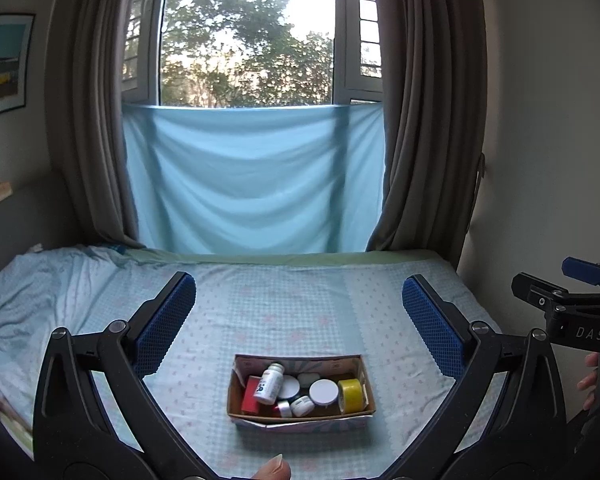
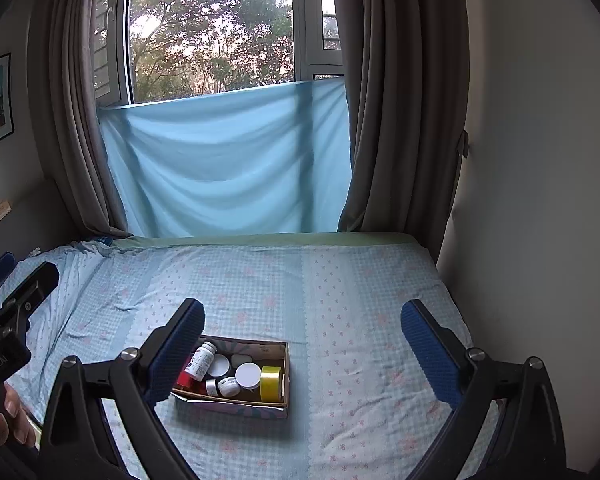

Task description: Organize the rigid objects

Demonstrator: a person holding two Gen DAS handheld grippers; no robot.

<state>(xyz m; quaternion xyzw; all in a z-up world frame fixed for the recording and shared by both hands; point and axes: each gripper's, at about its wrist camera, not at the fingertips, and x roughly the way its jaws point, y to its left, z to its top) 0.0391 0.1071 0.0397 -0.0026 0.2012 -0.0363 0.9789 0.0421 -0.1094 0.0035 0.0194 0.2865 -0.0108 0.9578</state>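
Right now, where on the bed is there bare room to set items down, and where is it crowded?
Bare sheet lies beyond the open cardboard box up to the hanging light-blue cloth, and right of it toward the white wall. The box itself is packed: white pill bottle, yellow tape roll, white-lidded jars.

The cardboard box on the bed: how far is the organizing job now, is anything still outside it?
Looks nearly or fully done: the cardboard box holds the white bottle, the white-lidded jars, the yellow tape roll and a red item. In hand: nothing; the left gripper and right gripper are open, above the bed. Left: no loose item shows on the sheet.
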